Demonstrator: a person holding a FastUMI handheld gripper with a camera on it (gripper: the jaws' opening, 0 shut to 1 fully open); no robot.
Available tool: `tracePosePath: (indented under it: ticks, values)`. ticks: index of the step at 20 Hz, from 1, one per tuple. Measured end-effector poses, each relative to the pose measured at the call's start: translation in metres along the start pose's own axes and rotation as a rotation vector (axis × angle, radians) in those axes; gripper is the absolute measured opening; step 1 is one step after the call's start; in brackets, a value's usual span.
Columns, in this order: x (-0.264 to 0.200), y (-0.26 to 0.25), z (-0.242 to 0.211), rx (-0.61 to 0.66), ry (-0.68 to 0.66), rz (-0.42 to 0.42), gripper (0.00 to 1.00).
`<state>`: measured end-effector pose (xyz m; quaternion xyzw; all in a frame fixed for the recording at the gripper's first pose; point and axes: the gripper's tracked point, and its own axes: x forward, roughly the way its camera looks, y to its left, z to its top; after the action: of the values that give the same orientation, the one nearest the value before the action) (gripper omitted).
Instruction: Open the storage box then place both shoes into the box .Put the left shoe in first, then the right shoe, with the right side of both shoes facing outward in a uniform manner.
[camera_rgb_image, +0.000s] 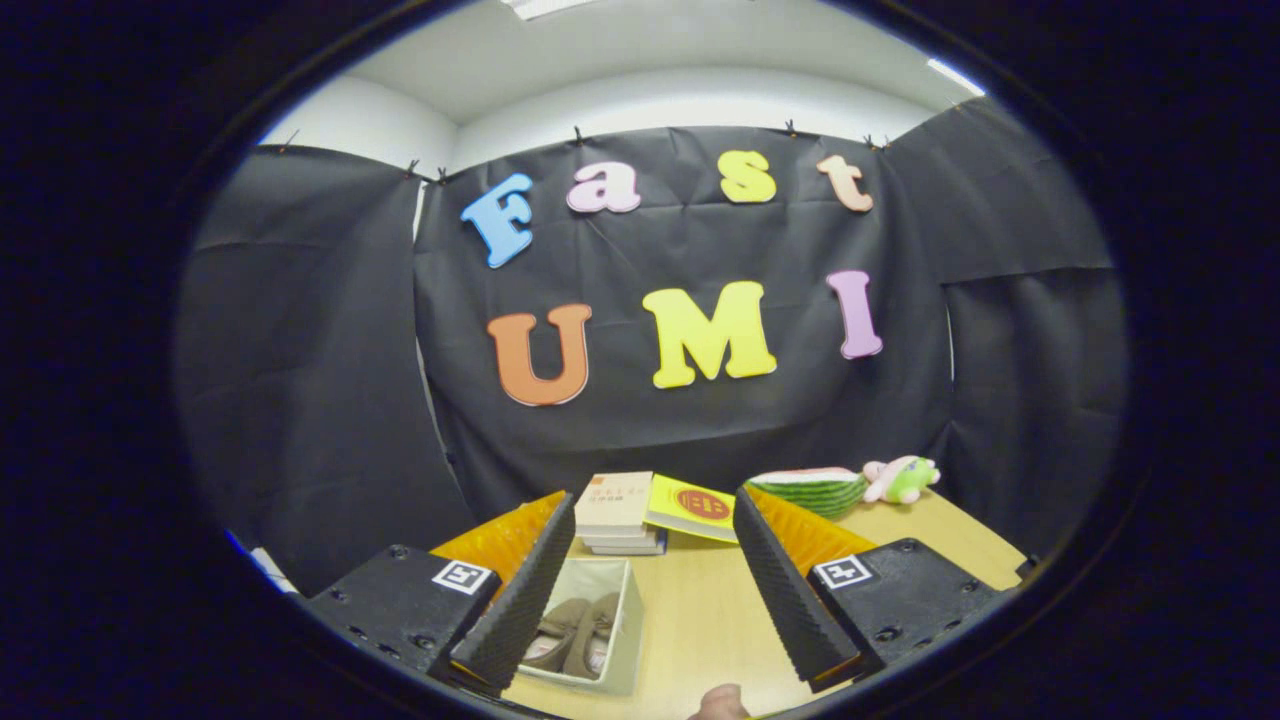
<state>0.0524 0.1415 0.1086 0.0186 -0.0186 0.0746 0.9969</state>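
My gripper (655, 585) stands open above the wooden table, with nothing between its fingers. Just inside the left finger (520, 600) sits an open pale storage box (625, 620). Brownish shoes (580, 630) lie inside the box, side by side; the left finger hides part of them. Which way the shoes face cannot be told.
Beyond the fingers lies a stack of books (615, 515) with a yellow booklet (695, 508) leaning on it. A watermelon-slice toy (812, 490) and a small plush toy (902, 478) lie at the back right. A fingertip of a person's hand (720, 703) shows nearest me.
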Motion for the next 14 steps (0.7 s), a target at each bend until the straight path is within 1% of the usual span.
tracePosePath:
  ticks: [3,5,7,8,12,14]
  values:
    - [-0.027,-0.006,-0.002,-0.007,-0.052,0.0,1.0]
    - [-0.04,-0.012,-0.005,-0.009,-0.109,-0.002,1.0]
    - [-0.052,-0.022,-0.011,-0.035,-0.143,-0.027,1.0]
    - [-0.058,-0.025,-0.018,-0.036,-0.151,-0.036,1.0]
    - [-0.075,-0.025,-0.046,-0.016,-0.13,-0.012,1.0]
    - [-0.081,-0.029,-0.05,-0.005,-0.133,-0.015,1.0]
